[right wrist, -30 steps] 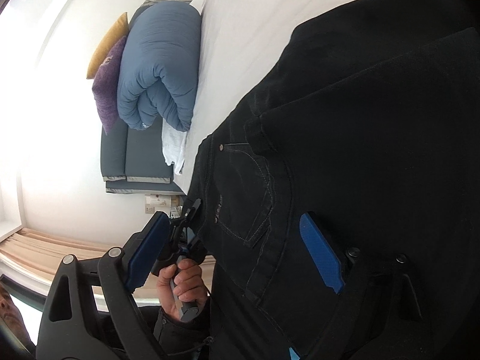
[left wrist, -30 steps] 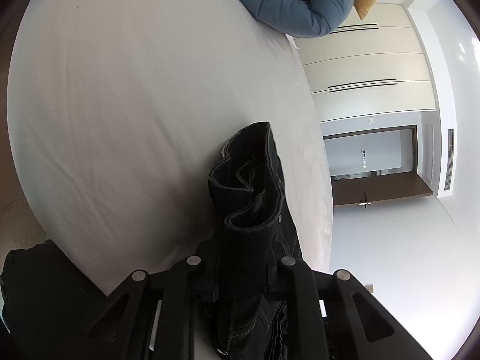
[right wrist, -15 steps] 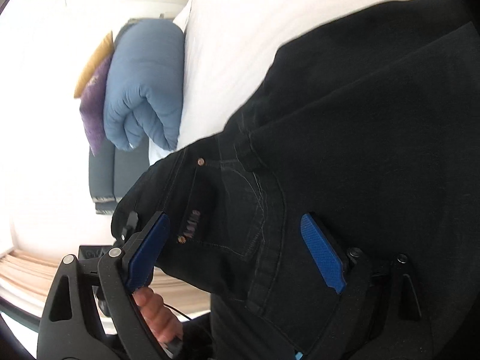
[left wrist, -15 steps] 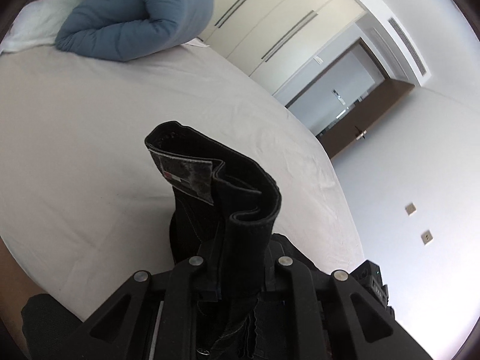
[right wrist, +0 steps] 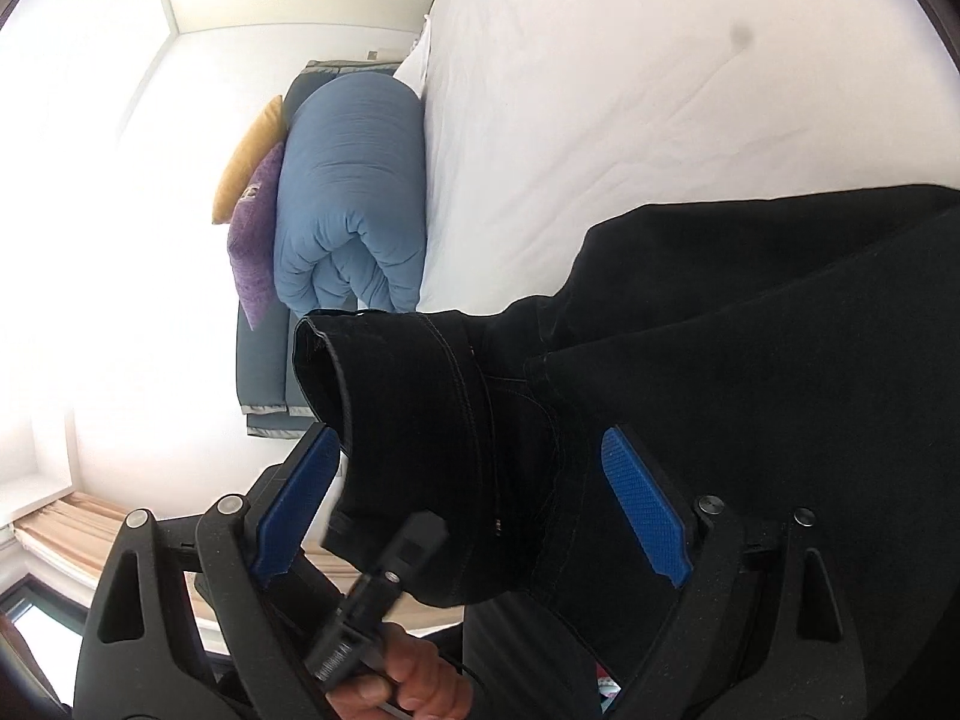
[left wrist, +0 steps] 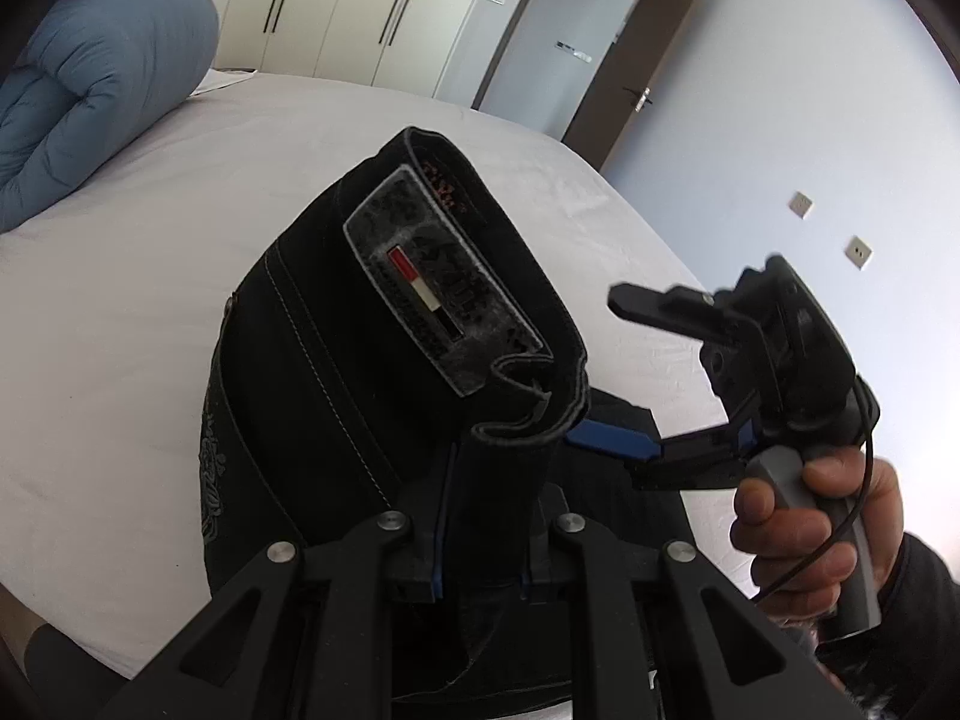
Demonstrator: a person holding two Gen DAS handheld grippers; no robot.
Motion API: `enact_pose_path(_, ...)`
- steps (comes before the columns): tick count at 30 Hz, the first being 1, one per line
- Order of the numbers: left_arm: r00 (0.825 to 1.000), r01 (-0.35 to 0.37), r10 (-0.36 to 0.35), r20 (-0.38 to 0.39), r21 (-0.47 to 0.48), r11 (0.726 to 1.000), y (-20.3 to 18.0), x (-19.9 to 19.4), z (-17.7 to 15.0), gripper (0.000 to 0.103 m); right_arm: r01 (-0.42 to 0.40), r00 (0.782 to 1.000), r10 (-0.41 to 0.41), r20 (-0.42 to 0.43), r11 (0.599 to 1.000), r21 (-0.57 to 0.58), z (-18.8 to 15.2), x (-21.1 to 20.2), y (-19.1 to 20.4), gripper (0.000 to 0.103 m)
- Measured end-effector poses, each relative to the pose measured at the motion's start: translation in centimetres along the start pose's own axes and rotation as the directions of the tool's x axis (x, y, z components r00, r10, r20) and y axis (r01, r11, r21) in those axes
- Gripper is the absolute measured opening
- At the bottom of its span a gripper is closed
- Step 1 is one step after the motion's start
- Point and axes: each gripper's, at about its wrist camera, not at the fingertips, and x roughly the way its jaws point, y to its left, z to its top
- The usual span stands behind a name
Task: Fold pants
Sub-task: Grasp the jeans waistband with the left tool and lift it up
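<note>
A: Denim between the pads? What has the left hand-held gripper (left wrist: pixel 483 516) got?

B: It is clenched on the waistband of the black jeans (left wrist: pixel 384 324). The band stands up out of the jaws toward twelve o'clock, with the sewn label (left wrist: pixel 441 294) facing the left wrist camera.

A: And the right hand-held gripper (right wrist: pixel 474 504)?

B: Released, jaws wide. In its own view the blue pads (right wrist: pixel 645 507) sit at four and eight o'clock, and the waistband fold hangs in the gap; I cannot tell whether either pad touches it. The left view shows this gripper at three o'clock, with the right hand (left wrist: pixel 819 531) wrapped round its handle.

A: Where is the rest of the garment?

B: The legs spread across the white bed (right wrist: pixel 600 90), from the centre out to three o'clock in the right view.

A: Further out?

B: A rolled blue duvet (right wrist: pixel 351 204) at ten o'clock, with purple (right wrist: pixel 255 240) and yellow (right wrist: pixel 249 159) cushions against it. The left view has wardrobe doors (left wrist: pixel 336 6) at twelve and a brown door (left wrist: pixel 636 54) at one.
</note>
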Motion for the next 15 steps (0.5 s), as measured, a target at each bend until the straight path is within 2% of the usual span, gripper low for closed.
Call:
enact_pose_path(5, 0.999, -0.017, 0.024, -0.047, 0.135, 0.991, -2.7, 1.3, -2.3, 0.016, 0.007, 0.999, -0.007, -0.051, 1.000, 0.006, 0.4, 0.2, -1.0, 0.090)
enact_pose_path(8, 0.994, -0.019, 0.039, -0.099, 0.199, 0.980, -4.3, 2.6, -3.8, 0.016, -0.014, 0.999, 0.014, -0.049, 1.000, -0.009, 0.3, 0.1, -0.6, 0.090)
enact_pose_path(10, 0.990, -0.008, 0.038, -0.135, 0.220, 0.975, -5.0, 3.4, -4.9, 0.016, 0.000, 0.999, -0.002, -0.049, 0.999, -0.044, 0.2, 0.0, 0.1, 0.092)
enact_pose_path(12, 0.988, -0.012, 0.050, -0.146, 0.252, 0.968, -5.7, 3.8, -5.5, 0.016, 0.109, 0.992, -0.115, -0.059, 0.988, -0.108, -0.2, 0.0, 0.7, 0.092)
enact_pose_path(15, 0.985, 0.001, 0.045, -0.164, 0.269, 0.963, -6.1, 3.9, -6.2, 0.016, 0.244, 0.962, -0.260, -0.080, 0.956, -0.164, -0.9, 0.4, 0.4, 0.087)
